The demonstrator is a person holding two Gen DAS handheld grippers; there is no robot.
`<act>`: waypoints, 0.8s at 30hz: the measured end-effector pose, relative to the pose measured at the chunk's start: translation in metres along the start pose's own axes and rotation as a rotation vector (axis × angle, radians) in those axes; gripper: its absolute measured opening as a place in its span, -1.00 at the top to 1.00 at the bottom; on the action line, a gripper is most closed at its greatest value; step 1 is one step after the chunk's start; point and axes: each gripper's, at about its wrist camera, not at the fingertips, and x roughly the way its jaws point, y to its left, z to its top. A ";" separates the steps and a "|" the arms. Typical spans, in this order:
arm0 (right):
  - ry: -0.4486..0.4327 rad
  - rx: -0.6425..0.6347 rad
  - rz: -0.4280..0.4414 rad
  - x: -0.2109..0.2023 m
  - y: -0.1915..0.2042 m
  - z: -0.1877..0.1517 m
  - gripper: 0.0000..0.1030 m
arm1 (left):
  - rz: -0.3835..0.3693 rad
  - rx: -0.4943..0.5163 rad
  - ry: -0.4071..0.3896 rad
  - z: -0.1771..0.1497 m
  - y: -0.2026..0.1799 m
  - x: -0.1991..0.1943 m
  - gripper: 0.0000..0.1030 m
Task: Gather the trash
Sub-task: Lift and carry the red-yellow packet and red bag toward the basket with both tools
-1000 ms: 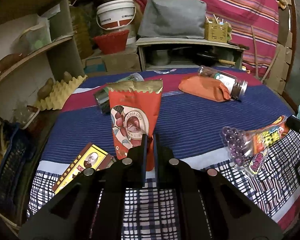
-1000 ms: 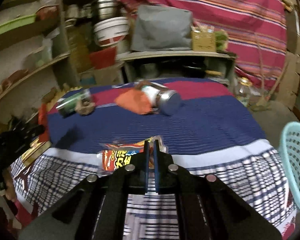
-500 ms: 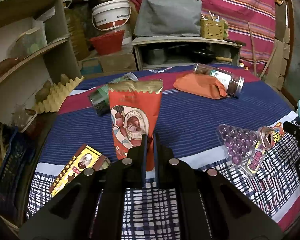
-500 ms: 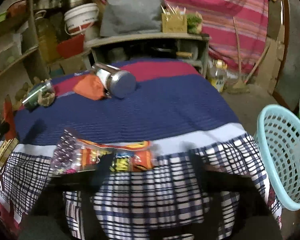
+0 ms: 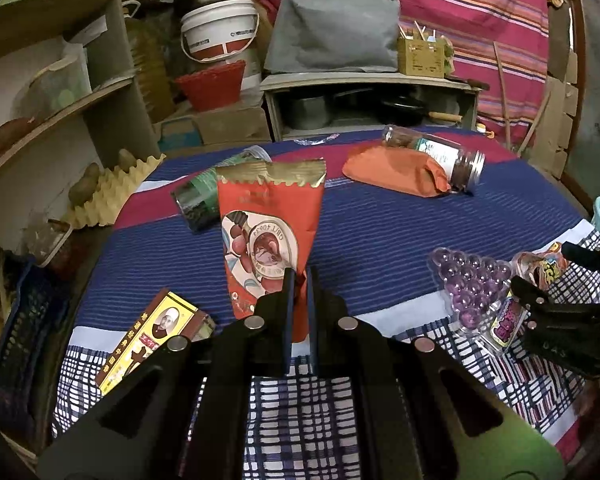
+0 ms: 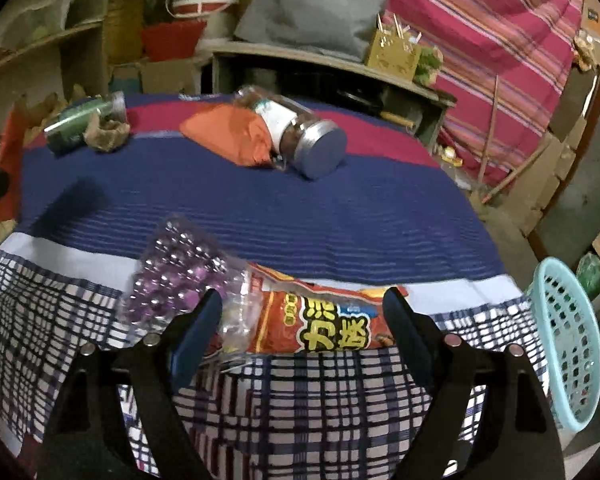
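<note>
Red and gold, the snack pouch (image 5: 270, 240) stood upright in the left hand-held gripper (image 5: 299, 280), whose jaws were pinched nearly together on its lower edge. To that gripper's left a yellow box (image 5: 152, 336) lay flat on the tabletop (image 5: 380, 232); ahead of it a green can (image 5: 198, 200) lay on its side, and ahead to its right an orange packet (image 5: 396, 172) touched a tipped glass jar (image 5: 444, 158). The right hand-held gripper (image 6: 302, 320) had its jaws spread wide, holding nothing, with the orange snack wrapper (image 6: 324, 320) lying between them beside a purple blister tray (image 6: 176, 276). Well to its right, off the tabletop, sat a pale blue basket (image 6: 572, 344).
</note>
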 end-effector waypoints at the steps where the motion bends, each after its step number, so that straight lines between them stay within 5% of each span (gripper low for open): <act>1: 0.006 0.016 0.022 0.001 -0.003 0.000 -0.50 | 0.001 0.004 -0.001 0.000 0.000 0.000 0.91; 10: 0.009 0.038 0.061 -0.007 -0.019 -0.006 0.54 | -0.010 0.008 -0.019 0.004 0.000 -0.005 0.91; 24: 0.104 0.124 0.006 -0.015 -0.077 -0.035 0.59 | -0.021 0.043 -0.032 0.006 -0.013 -0.010 0.91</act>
